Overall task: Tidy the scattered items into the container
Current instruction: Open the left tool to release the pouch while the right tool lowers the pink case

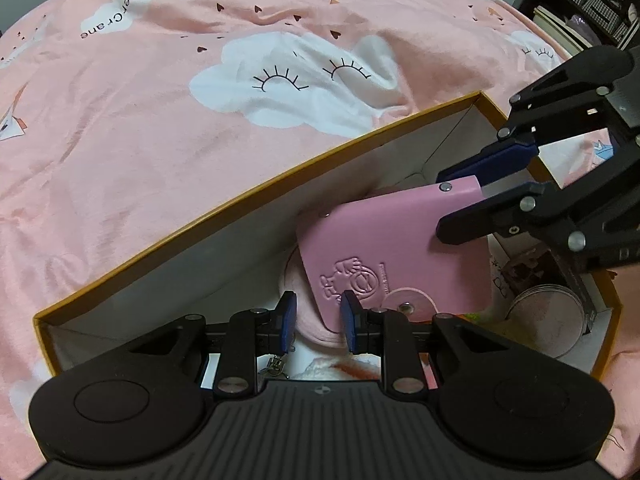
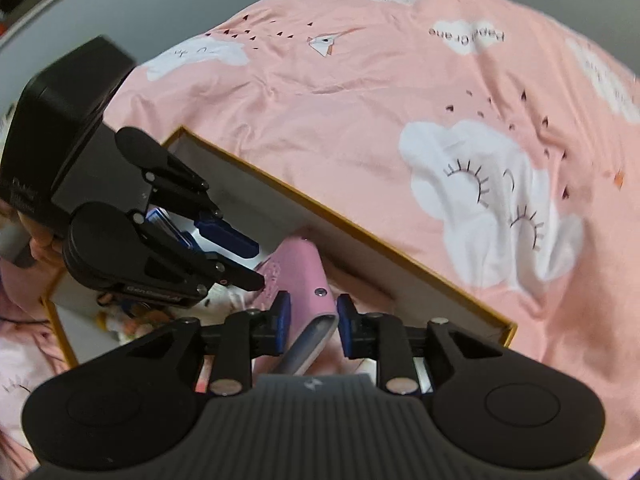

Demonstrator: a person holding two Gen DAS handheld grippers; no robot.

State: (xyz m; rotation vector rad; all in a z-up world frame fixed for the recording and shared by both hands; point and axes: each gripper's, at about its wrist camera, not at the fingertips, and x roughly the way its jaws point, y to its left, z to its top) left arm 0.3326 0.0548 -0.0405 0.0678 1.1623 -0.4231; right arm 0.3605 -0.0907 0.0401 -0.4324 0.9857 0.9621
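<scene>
Bed point(image 1: 160, 140), pink cloud-print cover; open yellow-edged box point(image 1: 248, 196) lies directly on it.

A pink cloud-print bedspread point(image 1: 200, 120) fills the view; dark shelving point(image 1: 588, 4), possibly holding baskets, stands beyond.

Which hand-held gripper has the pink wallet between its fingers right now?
The right hand-held gripper: the pink wallet sits edge-on between its blue pads. The left hand-held gripper has nothing between its own.

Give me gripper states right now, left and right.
Left gripper: open, nothing held, over the box.
Right gripper: open around the pink wallet, pads not pressing it.
</scene>
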